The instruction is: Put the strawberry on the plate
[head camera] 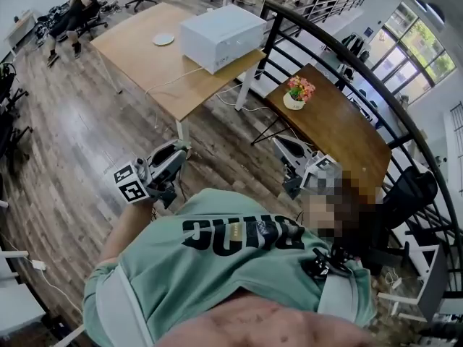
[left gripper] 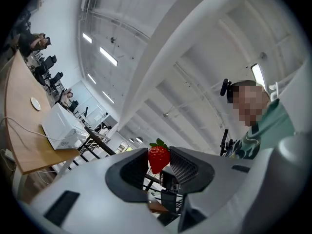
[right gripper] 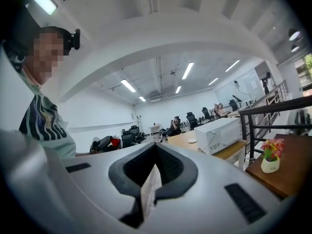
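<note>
With the strawberry [left gripper: 159, 159] pinched between my left gripper [left gripper: 160, 168] jaws and my right gripper [right gripper: 152, 178] closed on nothing, I'd squeeze gently and carry it to the plate [head camera: 163, 40], well beyond the jaws.

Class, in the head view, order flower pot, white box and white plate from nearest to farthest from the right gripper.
1. Flower pot, on the dark table just ahead of the right gripper.
2. White box, on the light table.
3. White plate, left of the box, same table.
</note>
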`<state>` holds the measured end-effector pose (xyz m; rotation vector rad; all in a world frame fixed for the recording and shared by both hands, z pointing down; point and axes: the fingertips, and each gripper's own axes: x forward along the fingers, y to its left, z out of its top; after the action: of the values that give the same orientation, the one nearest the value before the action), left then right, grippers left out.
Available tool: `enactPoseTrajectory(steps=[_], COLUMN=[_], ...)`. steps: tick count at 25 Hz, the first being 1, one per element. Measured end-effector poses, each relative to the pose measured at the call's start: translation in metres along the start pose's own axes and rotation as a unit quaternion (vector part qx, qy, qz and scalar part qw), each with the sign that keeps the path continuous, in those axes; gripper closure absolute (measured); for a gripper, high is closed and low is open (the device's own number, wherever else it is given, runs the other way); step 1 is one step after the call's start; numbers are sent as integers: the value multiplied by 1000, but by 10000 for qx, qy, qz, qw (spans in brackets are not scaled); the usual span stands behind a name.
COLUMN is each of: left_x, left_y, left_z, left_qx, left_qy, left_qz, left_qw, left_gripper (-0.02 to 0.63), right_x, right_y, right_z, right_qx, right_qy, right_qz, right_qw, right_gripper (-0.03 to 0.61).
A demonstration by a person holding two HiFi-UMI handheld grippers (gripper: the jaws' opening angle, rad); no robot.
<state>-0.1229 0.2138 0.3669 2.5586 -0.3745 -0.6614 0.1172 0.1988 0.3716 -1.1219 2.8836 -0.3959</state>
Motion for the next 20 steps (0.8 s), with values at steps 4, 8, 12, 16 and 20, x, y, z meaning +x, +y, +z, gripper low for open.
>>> enactPoseTrajectory(steps=[4,8,12,16,20], left_x=[17,37,84,126,151], left_y=[26,56,77,92,109], left_z=[4,14,21,25,23], left_qx=[-10,68,273,591,668], left_qy=[-8,-20,-204,-377,-513], left_qz=[128,411,758,1192,1595], left_qw=[9999,9991,9965,9904,9836], left_gripper=[471,471,471,471,471], right_x=[22,53,78,100,125], right_y=[-34,-75,-131,-186,-221], right_z=[5,14,35,60,68], right_qx=[106,187,256,214,337], right_qy=[79,105,163,215,148], right_qz=[99,419,896,1517,1992], right_qw=[9999,9989,9955,9880,9793], right_gripper=[572,572,572,572,572])
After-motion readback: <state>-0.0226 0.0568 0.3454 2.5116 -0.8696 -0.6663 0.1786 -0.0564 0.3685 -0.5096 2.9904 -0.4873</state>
